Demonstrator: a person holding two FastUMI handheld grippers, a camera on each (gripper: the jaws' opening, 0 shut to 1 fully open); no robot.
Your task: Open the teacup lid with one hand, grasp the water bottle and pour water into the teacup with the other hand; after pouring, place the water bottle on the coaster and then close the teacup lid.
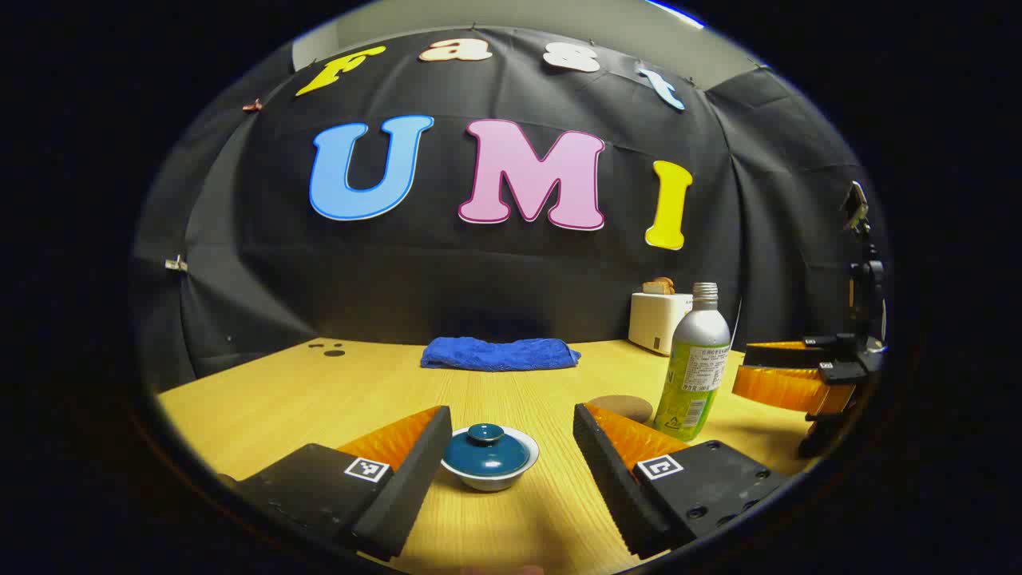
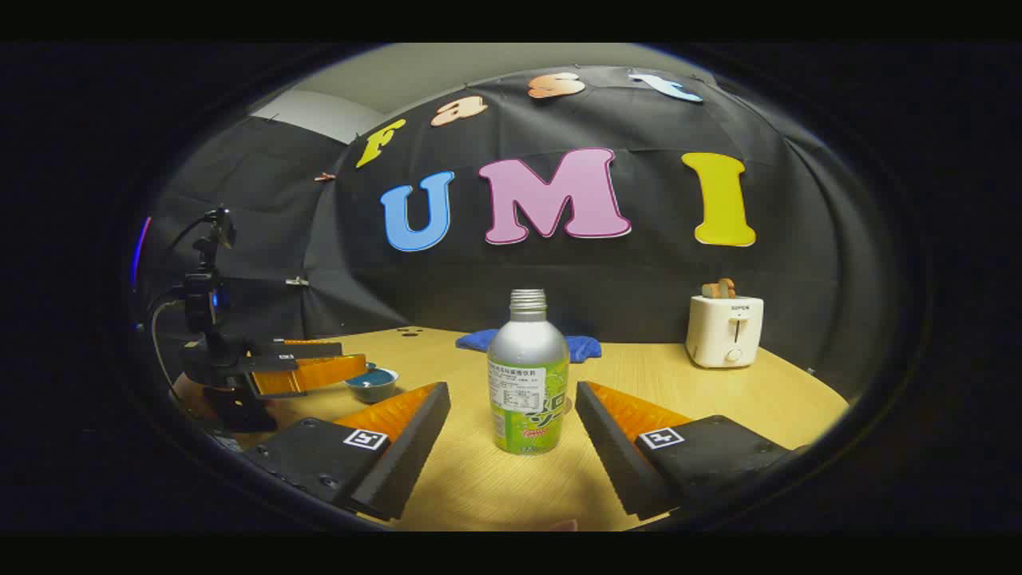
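A white teacup with a teal lid (image 1: pixel 489 455) sits on the wooden table, lid on, between the spread fingers of my left gripper (image 1: pixel 511 422), which is open and clear of the cup. The silver water bottle with a green label (image 1: pixel 693 367) stands upright and uncapped to the right, next to a round brown coaster (image 1: pixel 621 407). In the right gripper view the bottle (image 2: pixel 527 375) stands between the fingers of my right gripper (image 2: pixel 512 397), open and apart from it. The left gripper (image 2: pixel 311 363) hovers over the teacup (image 2: pixel 373 385) at the left.
A blue cloth (image 1: pixel 501 353) lies at the back of the table (image 1: pixel 319 391). A white toaster (image 2: pixel 724 329) with bread in it stands at the back right. My right gripper (image 1: pixel 786 377) appears at the far right in the left gripper view.
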